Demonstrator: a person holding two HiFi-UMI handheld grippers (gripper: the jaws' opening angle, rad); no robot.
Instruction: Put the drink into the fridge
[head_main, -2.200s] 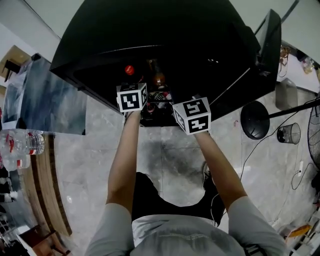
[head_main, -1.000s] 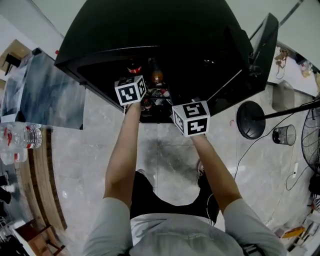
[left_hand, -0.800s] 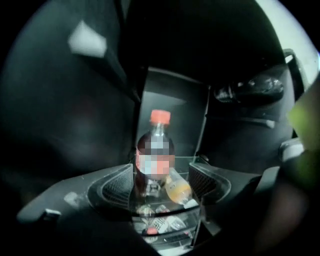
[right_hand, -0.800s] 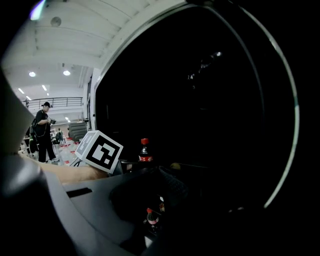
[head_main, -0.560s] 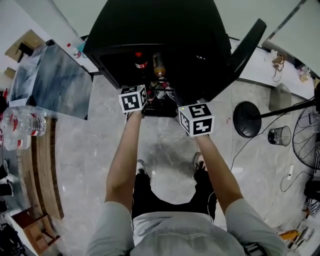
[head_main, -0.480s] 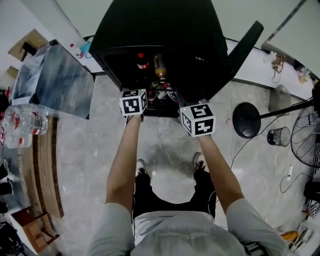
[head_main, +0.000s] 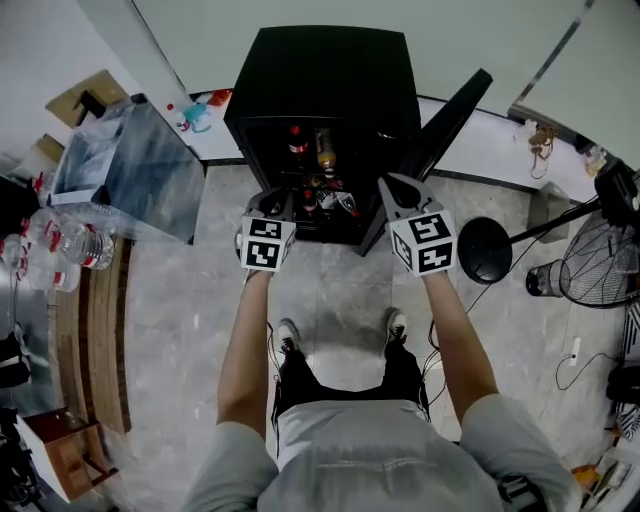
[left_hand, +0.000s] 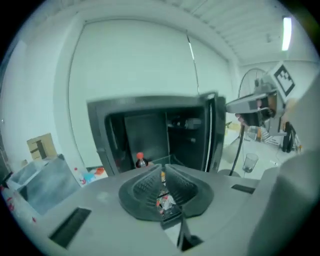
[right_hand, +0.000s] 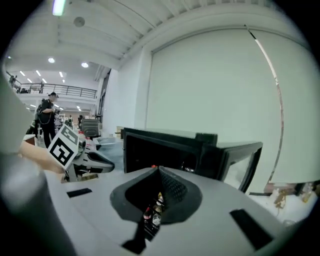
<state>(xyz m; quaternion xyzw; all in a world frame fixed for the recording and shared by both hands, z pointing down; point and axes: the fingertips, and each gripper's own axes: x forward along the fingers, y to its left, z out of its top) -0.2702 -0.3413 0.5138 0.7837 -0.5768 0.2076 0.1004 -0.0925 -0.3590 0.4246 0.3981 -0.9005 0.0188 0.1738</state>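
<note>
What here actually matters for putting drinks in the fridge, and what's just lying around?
Part of the job: black fridge, its open door, red-capped bottle and amber bottle inside.
Just lying about: packed water bottles, standing fan, round black stand base.

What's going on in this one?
A person stands facing a small black fridge with its door open and several bottles inside. The left gripper and right gripper are held in front of it, holding nothing. The left jaws have just been closing, with nothing between them; the right jaws are together. The door is not yet shut.
</note>
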